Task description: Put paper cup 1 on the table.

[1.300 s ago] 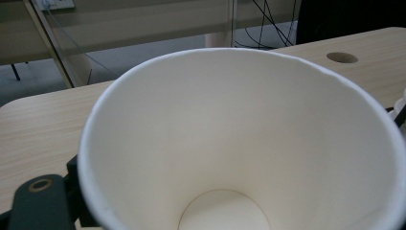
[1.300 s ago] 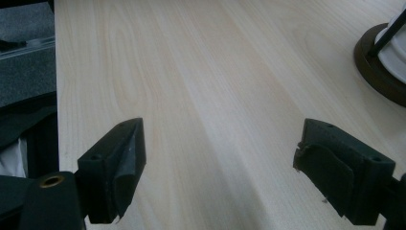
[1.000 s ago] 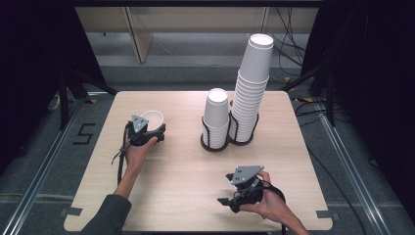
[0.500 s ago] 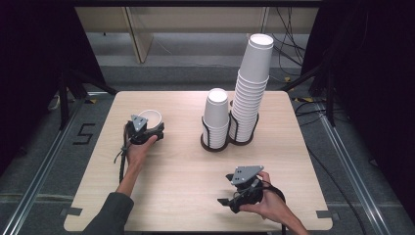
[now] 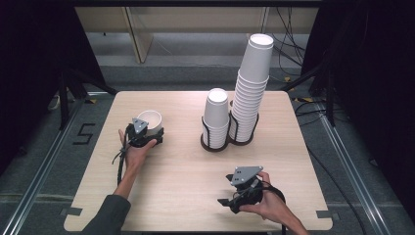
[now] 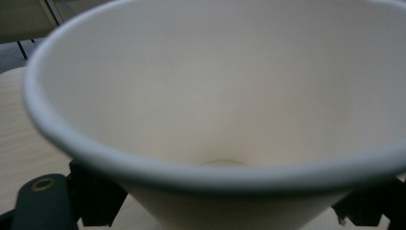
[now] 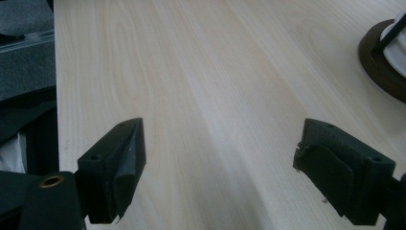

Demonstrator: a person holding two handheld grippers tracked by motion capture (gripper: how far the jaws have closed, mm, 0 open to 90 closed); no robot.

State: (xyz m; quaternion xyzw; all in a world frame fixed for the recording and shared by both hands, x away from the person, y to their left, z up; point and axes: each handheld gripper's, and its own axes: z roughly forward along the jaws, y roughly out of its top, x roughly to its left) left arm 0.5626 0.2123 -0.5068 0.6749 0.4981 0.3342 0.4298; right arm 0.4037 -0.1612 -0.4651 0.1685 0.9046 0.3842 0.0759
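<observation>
A white paper cup [image 5: 149,119] stands at the left of the wooden table [image 5: 186,196], mouth up. My left gripper [image 5: 150,132] reaches it from the near side. In the left gripper view the cup [image 6: 215,96] takes up nearly the whole picture, its lower wall between the two black jaws of the left gripper [image 6: 230,213]. Those jaws have just been closing and now press on the cup's sides. Near the front right edge my right gripper [image 5: 226,190] rests low over the wood, pointing left. Seen in its own view, the right gripper [image 7: 220,163] stands open with bare table between its jaws.
A short stack of white cups [image 5: 216,117] and a tall stack [image 5: 252,83] stand in a black wire holder [image 5: 215,144] right of the table's middle. The holder's base [image 7: 383,62] shows at the right gripper view's edge. Dark floor and rails surround the table.
</observation>
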